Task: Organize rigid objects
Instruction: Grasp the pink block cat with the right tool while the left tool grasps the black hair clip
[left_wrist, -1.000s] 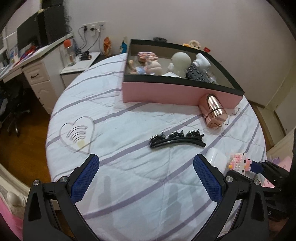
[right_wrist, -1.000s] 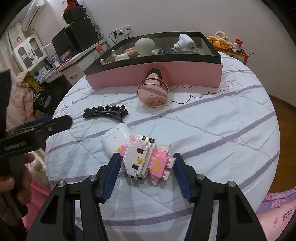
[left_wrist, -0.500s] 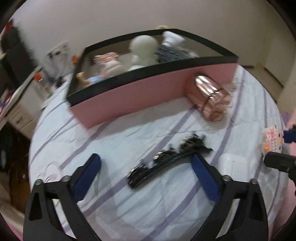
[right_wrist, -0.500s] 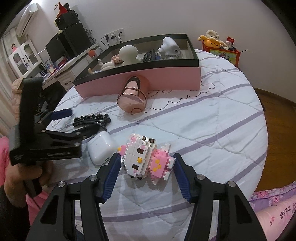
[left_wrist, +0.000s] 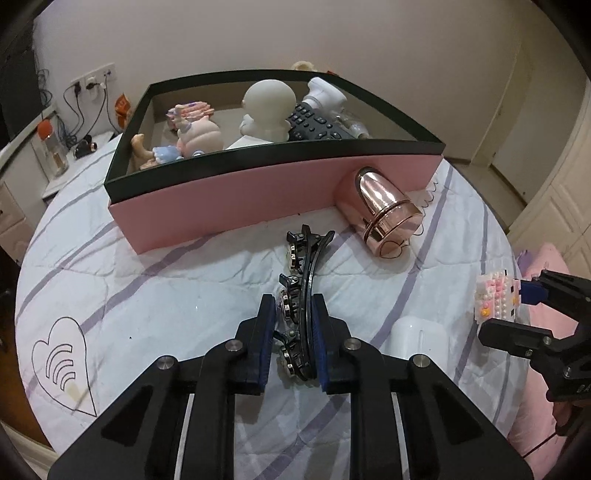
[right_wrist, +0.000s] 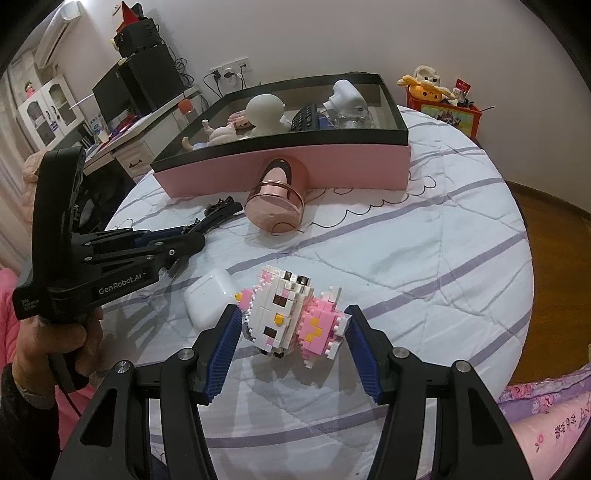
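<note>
My left gripper (left_wrist: 293, 317) is shut on the near end of a black hair clip (left_wrist: 304, 269) that lies on the round table and points toward the pink box (left_wrist: 258, 192). In the right wrist view the left gripper (right_wrist: 184, 236) reaches in from the left with the hair clip (right_wrist: 221, 206) beyond its tips. My right gripper (right_wrist: 291, 325) is shut on a pink and white brick figure (right_wrist: 291, 317), held a little above the cloth. A rose-gold cup (left_wrist: 384, 210) lies on its side against the box front. A white earbud case (right_wrist: 208, 299) sits beside the figure.
The pink box with a black rim (right_wrist: 391, 107) holds dolls, a white round-headed figure (left_wrist: 269, 107) and a remote control (left_wrist: 314, 125). A striped white cloth (right_wrist: 424, 251) covers the table. A desk with a monitor (right_wrist: 136, 85) stands left; a toy box (right_wrist: 443, 107) stands at the far right.
My left gripper moved forward over the black hair clip, rolled, and shut on its near end. The right gripper kept its hold on the brick figure and stayed put.
</note>
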